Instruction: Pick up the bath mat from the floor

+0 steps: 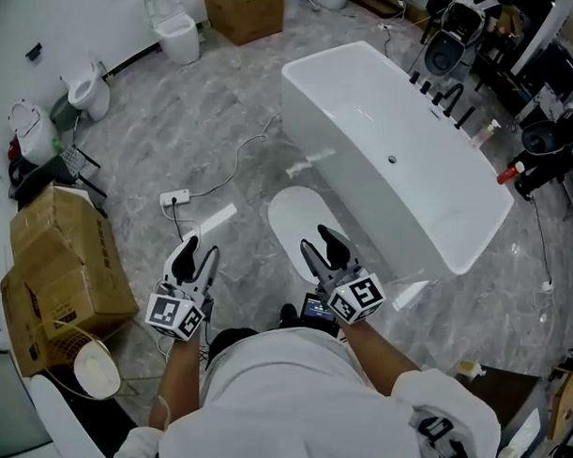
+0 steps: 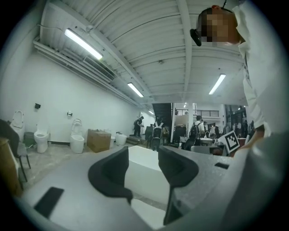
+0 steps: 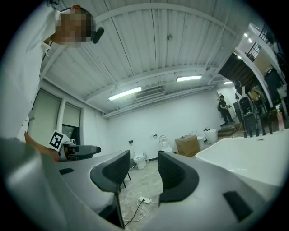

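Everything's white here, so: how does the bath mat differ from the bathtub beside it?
The bath mat is a flat oval lying on the floor; the bathtub is a deep, long basin with raised walls. The bath mat is far smaller than the bathtub. Both are plain white, side by side.

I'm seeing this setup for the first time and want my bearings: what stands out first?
The large white freestanding bathtub dominates the right of the head view, standing on the grey marbled floor. Beside its near end lies the white oval bath mat. The left claw and right claw, both open and empty, are held out in front of the person.
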A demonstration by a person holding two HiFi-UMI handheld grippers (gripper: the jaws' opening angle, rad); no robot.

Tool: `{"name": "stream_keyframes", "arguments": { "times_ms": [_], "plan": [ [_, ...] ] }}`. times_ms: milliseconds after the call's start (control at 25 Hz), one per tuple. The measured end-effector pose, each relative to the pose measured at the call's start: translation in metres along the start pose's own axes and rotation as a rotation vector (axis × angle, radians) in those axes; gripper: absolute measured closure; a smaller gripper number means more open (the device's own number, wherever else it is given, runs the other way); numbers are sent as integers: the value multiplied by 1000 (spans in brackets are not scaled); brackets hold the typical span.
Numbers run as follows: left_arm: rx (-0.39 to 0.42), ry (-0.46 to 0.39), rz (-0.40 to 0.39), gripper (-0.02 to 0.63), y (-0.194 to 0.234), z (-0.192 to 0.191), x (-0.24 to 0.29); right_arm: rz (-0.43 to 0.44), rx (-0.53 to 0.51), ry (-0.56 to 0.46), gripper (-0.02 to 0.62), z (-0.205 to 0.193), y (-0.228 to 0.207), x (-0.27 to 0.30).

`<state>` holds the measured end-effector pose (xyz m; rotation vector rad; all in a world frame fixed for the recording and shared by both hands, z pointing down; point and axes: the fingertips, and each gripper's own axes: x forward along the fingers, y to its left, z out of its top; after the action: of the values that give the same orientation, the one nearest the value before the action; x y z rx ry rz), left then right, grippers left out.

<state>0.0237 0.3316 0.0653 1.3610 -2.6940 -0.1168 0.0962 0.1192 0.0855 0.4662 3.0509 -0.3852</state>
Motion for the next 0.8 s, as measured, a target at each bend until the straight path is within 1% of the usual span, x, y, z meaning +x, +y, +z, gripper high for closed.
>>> {"name": "stream_keyframes", "arguments": {
  "times_ms": [200,360,480,600,720,800],
  "plan": [
    [6,30,-45,402,17,-1,47,-28,14,0,384,-3,-33,26],
    [-12,42,-93,402,32,-4,91,-87,22,11,383,-8,-67,37],
    [-14,57,-157,402,44,-6,133,-165,24,10,383,-8,-94,41],
    [-28,67,-228,402,66,-5,185,-258,31,11,383,-8,-122,51],
    [-30,87,-313,402,87,-7,249,-353,42,15,383,-11,-152,67],
    [-50,109,-374,402,100,-12,299,-429,60,19,383,-15,-175,77]
  ]
}}
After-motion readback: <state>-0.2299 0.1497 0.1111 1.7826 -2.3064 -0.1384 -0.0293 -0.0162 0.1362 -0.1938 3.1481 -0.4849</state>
